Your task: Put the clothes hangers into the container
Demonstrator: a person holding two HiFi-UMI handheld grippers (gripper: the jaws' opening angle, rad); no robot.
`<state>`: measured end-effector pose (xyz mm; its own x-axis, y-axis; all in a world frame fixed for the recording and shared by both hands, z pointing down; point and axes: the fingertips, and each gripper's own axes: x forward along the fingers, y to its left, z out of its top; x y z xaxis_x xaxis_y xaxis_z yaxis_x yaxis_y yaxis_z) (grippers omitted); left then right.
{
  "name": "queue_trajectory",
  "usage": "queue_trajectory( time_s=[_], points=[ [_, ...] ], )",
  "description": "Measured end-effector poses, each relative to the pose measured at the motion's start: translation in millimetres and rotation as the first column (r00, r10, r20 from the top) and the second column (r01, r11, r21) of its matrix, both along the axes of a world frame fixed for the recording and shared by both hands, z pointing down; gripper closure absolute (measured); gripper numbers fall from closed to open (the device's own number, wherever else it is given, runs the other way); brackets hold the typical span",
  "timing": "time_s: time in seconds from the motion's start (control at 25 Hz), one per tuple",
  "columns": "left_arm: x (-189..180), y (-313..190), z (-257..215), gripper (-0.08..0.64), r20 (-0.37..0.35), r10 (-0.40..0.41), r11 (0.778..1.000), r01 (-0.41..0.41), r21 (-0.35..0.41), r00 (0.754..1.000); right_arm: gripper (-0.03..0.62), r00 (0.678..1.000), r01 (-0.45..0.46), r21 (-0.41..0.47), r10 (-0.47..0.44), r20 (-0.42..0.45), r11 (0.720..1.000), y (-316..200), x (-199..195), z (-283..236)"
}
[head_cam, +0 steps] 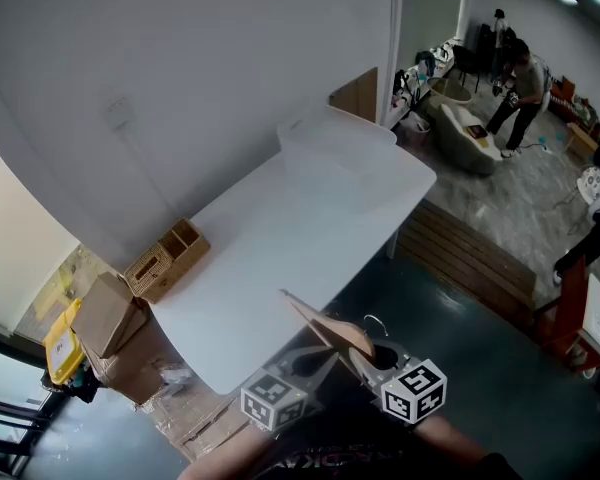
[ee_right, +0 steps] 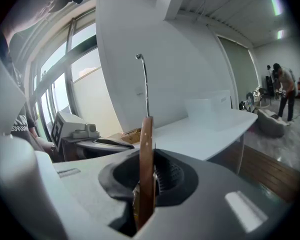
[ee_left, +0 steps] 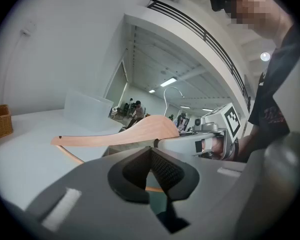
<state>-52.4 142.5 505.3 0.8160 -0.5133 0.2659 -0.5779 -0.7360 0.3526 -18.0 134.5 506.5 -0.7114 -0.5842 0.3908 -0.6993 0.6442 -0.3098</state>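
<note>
A wooden clothes hanger (head_cam: 325, 328) with a metal hook (ee_right: 145, 84) hangs over the near edge of the white table (head_cam: 280, 238). My right gripper (ee_right: 147, 176) is shut on the hanger's body (ee_right: 146, 154), hook pointing up. In the head view the right gripper (head_cam: 375, 358) sits just right of my left gripper (head_cam: 305, 366). The left gripper (ee_left: 151, 166) has its pads pressed together below the hanger (ee_left: 120, 134), and I see nothing between them. The clear plastic container (head_cam: 335, 143) stands at the table's far end, also seen as a box (ee_left: 87, 106) in the left gripper view.
A wicker basket (head_cam: 165, 258) sits at the table's left edge. Cardboard boxes (head_cam: 110, 318) are stacked on the floor to the left. A wooden bench (head_cam: 470, 253) lies right of the table. People (head_cam: 520, 83) stand in the room beyond.
</note>
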Motion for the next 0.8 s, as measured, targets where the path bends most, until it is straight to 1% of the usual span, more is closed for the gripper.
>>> queue_trajectory(
  time_s=[0.2,0.4,0.64,0.8],
  points=[
    [-0.8,-0.9,0.7,0.555,-0.005,-0.001,1.0,0.001,0.0,1.0,0.537,1.0,-0.009,-0.009,0.009,0.014,1.0,-1.4,-0.4,2.1],
    [-0.5,0.6,6.2,0.555,-0.001,-0.004,1.0,0.004,-0.024,1.0,0.537,0.999,-0.022,-0.01,0.022,0.029,1.0,-3.2,2.3,1.0],
    [0.7,-3.8,3.1,0.555,-0.007,-0.03,0.999,0.03,-0.018,1.0,0.537,0.999,-0.031,-0.021,0.031,0.032,0.999,-2.3,9.3,4.7],
    [3.4,-5.5,2.8,0.555,-0.008,-0.027,0.999,0.027,-0.018,1.0,0.537,0.999,-0.04,-0.028,0.041,0.033,0.999,-3.0,14.9,5.2]
  ],
)
